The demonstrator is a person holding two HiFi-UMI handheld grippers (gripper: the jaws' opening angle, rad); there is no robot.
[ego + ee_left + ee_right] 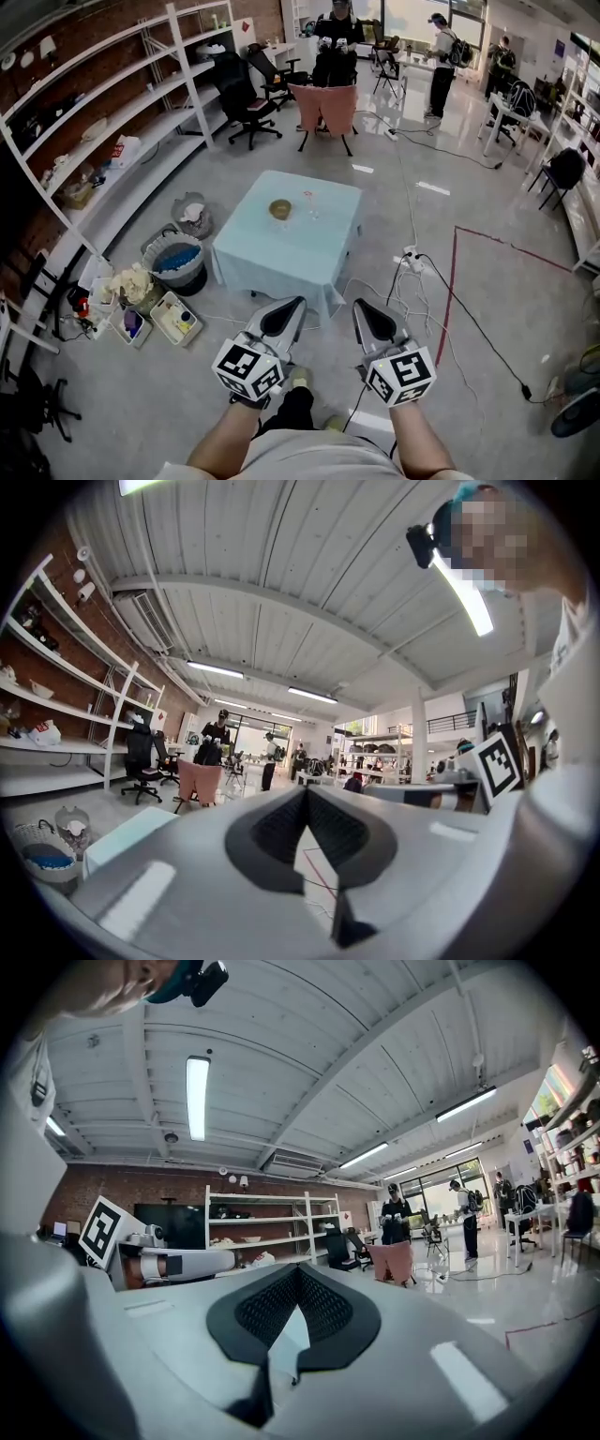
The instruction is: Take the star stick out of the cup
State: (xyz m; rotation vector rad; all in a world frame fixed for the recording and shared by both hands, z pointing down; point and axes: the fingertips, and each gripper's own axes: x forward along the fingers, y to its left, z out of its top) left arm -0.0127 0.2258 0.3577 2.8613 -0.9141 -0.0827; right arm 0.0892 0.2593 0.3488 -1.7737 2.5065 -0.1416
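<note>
A small table under a light blue cloth (281,253) stands a few steps ahead of me. On it are a brownish bowl (280,208) and, beside it, a small clear cup (310,202) with something pinkish in it; the star stick is too small to make out. My left gripper (294,306) and right gripper (360,307) are held side by side close to my body, well short of the table. Both are shut with nothing between the jaws. In the gripper views the left gripper (307,792) and right gripper (298,1267) point across the room, tips touching.
Baskets (176,258) and crates of clutter (173,319) sit left of the table below white shelves (112,141). Cables and a power strip (410,258) lie to its right, by a red floor line (450,281). A pink chair (325,108) and people (336,37) are beyond.
</note>
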